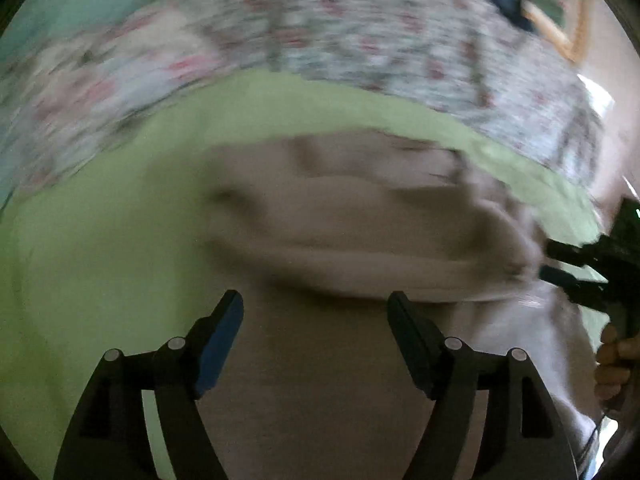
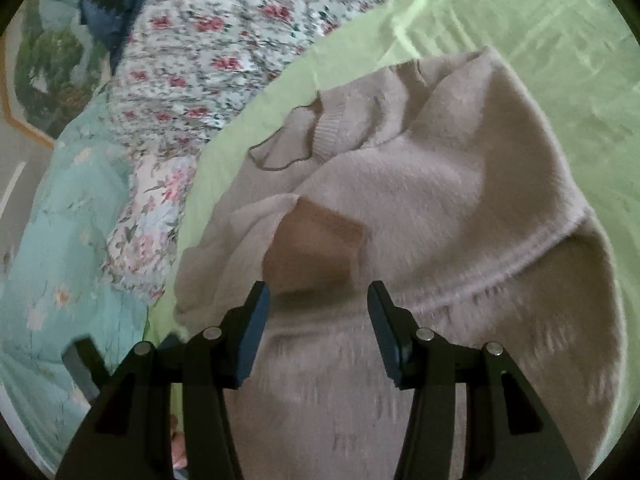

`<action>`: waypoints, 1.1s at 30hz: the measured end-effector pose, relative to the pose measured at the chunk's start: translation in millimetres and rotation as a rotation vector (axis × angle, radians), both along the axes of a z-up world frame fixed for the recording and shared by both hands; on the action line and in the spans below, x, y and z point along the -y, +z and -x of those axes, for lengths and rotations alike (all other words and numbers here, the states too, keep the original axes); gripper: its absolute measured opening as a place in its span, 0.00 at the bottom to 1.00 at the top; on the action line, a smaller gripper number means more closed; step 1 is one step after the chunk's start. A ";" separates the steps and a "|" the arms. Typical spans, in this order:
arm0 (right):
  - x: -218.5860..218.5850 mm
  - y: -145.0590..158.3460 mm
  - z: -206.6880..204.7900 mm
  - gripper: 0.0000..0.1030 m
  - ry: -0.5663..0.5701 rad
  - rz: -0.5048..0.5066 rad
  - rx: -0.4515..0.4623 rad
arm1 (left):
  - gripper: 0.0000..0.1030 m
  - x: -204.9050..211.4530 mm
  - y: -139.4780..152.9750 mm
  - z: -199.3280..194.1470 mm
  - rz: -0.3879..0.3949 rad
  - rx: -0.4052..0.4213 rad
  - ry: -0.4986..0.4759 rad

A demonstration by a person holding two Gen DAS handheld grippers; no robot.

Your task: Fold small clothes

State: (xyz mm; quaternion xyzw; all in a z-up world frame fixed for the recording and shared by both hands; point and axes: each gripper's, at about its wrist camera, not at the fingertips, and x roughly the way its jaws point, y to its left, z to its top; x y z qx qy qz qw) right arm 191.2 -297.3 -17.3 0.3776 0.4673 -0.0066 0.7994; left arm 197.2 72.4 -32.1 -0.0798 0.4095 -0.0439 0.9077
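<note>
A small beige fuzzy sweater point(image 2: 432, 184) lies partly folded on a light green sheet point(image 2: 500, 20), its ribbed collar point(image 2: 332, 132) toward the far left. It also shows, blurred, in the left wrist view point(image 1: 360, 216). My right gripper point(image 2: 318, 296) is open and empty, hovering just above the sweater near a raised fold. My left gripper point(image 1: 316, 304) is open and empty above the sweater's near edge. The right gripper point(image 1: 560, 264) appears at the right edge of the left wrist view, with a hand holding it.
A floral quilt point(image 2: 224, 64) lies beyond the green sheet point(image 1: 100, 248). A teal flowered cover point(image 2: 68, 240) is on the left. A dark blue cushion point(image 2: 108, 12) sits at the far back.
</note>
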 end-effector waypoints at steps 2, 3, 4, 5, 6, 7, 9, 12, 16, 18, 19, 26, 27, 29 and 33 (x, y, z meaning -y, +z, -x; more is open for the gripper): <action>0.1 -11.1 -11.6 0.57 -0.011 -0.013 -0.028 | 0.71 -23.2 -9.0 -4.9 0.021 -0.036 0.052; -0.7 -18.8 -18.6 0.60 -0.016 -0.022 -0.047 | 0.71 -32.3 -14.7 -8.4 0.028 -0.055 0.067; -1.5 -23.3 -22.8 0.60 -0.015 -0.033 -0.052 | 0.71 -37.1 -19.6 -13.2 0.027 -0.072 0.071; -4.5 -27.0 -29.1 0.60 -0.007 -0.050 -0.042 | 0.71 -38.8 -23.3 -19.3 0.019 -0.087 0.076; -6.9 -26.9 -33.1 0.61 0.003 -0.050 -0.029 | 0.71 -38.5 -25.9 -26.5 0.016 -0.096 0.076; -10.3 -24.5 -37.5 0.59 0.019 -0.035 -0.016 | 0.71 -37.0 -26.8 -32.6 0.021 -0.099 0.066; -13.1 -16.1 -41.3 0.11 0.040 -0.007 0.006 | 0.71 -30.2 -25.7 -47.3 0.015 -0.096 0.051; -7.3 22.0 -33.7 0.06 0.027 0.057 0.107 | 0.45 -17.7 -25.9 -68.9 -0.014 -0.100 0.025; 22.8 73.8 0.8 0.05 -0.047 0.133 0.251 | 0.16 -19.8 -22.9 -67.3 -0.025 -0.089 0.063; 36.7 77.3 10.9 0.05 -0.070 0.183 0.243 | 0.14 -21.6 -21.2 -57.4 -0.024 -0.081 0.070; 42.1 73.9 14.1 0.05 -0.077 0.206 0.225 | 0.13 -20.8 -22.1 -54.3 -0.027 -0.080 0.074; 68.1 -8.2 15.3 0.10 -0.131 0.169 -0.094 | 0.12 -34.4 -26.4 -49.8 0.039 -0.086 0.105; 67.3 -7.8 19.4 0.10 -0.148 0.178 -0.099 | 0.12 -35.1 -24.7 -48.5 0.041 -0.076 0.107; 62.0 3.4 28.3 0.14 -0.170 0.221 -0.074 | 0.14 -33.3 -23.9 -46.3 0.040 -0.071 0.093; 27.4 50.6 28.1 0.61 -0.102 0.358 0.042 | 0.28 -14.7 -22.0 -48.3 -0.004 -0.065 0.003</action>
